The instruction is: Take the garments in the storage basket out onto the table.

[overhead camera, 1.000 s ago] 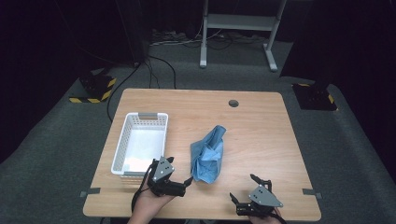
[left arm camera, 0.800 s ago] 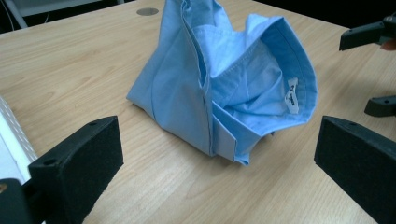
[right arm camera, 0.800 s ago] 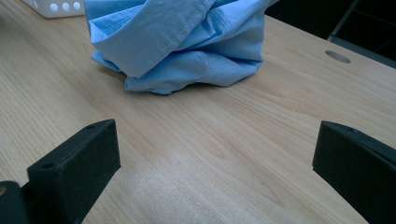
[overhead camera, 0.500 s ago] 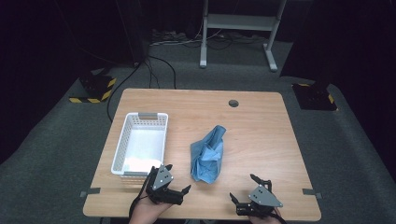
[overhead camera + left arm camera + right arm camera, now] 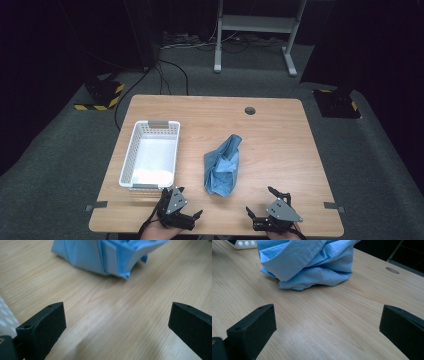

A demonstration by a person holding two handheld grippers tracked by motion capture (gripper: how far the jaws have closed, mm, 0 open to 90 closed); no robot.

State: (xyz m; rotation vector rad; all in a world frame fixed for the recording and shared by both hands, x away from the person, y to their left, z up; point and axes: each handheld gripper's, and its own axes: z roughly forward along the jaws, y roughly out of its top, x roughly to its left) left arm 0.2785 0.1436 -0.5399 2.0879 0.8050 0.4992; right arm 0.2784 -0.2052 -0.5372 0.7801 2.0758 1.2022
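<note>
In the high view, a crumpled light-blue cloth garment (image 5: pixel 223 167) is seen lying near the middle of the pale wooden table (image 5: pixel 280 135), with a white perforated plastic basket (image 5: pixel 150 155) well apart on its left. The left gripper (image 5: pixel 185 212) is held at the near edge, just below the basket's near corner, its jaws spread and nothing touched between them; the right gripper (image 5: pixel 264 206) is held at the near edge on the other side, jaws likewise spread and empty. The hands behind both are cut off by the bottom of the frame. In the left gripper view, the two black jaws are seen wide apart over bare wood, and the garment (image 5: pixel 107 255) lies beyond them, clear of both, its upper part cut off by the top edge; a blurred white patch at the left edge cannot be made out for certain. In the right gripper view, the jaws are again wide apart with only table between them; the garment (image 5: pixel 307 262) lies ahead, untouched, its top cut off, and a corner of the basket (image 5: pixel 243 243) is glimpsed behind it
</note>
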